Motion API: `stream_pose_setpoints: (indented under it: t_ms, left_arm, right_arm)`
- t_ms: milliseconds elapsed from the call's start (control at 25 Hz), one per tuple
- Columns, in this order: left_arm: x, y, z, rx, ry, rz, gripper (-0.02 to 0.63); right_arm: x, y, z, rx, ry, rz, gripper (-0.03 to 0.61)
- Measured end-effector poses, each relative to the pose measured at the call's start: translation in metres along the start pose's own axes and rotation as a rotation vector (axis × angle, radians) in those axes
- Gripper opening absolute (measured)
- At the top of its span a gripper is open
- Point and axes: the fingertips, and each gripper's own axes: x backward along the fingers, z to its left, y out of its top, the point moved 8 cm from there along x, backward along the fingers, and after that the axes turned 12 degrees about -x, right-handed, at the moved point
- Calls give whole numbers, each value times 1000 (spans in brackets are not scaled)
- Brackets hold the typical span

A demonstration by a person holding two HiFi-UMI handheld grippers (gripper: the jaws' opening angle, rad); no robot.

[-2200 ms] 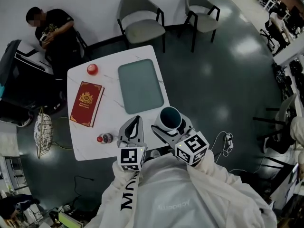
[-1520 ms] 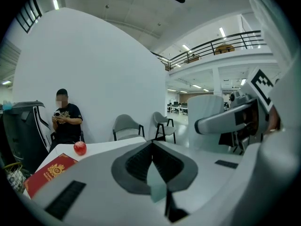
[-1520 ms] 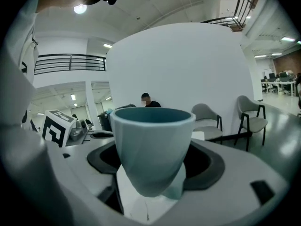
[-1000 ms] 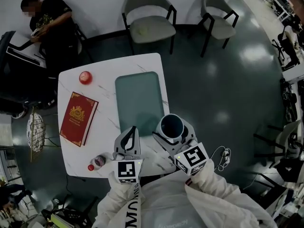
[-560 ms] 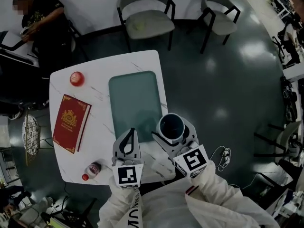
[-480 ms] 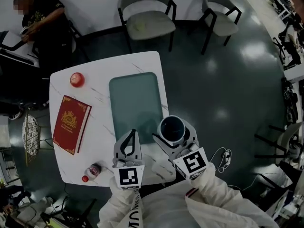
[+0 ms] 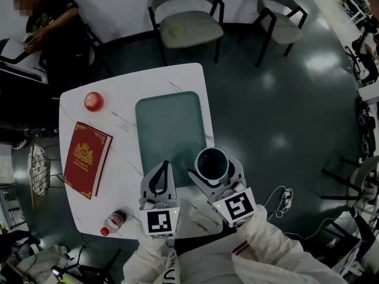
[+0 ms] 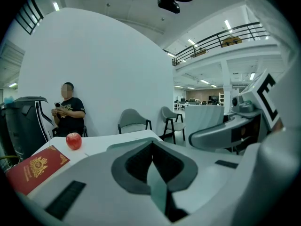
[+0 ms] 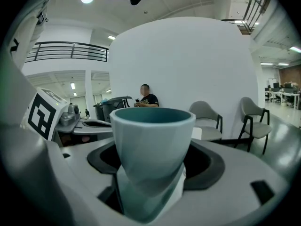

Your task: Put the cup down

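While right gripper [image 7: 214, 174] holds cup [image 7: 212, 162], mat [image 7: 172, 132], book [image 7: 83, 159], apple [image 7: 93, 101] lie leftward.

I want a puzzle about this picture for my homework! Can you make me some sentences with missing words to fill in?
1. The right gripper holds a teal ____ between its fingers.
2. The left gripper has its fingers together and holds ____.
3. On the table, beyond the red book, sits a round red ____.

Missing words: cup; nothing; apple.
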Motion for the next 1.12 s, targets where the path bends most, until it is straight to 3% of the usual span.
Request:
stream_pose_setpoints:
  t_ms: [720, 1120]
  left_arm:
    - [-28, -18, 6, 79, 52, -23, 11]
    - [-36, -24, 12, 64, 44, -14, 11]
  right_arm:
    - [-26, -14, -26, 39, -19, 1, 377]
    - [-52, -16, -30, 39, 1, 7, 377]
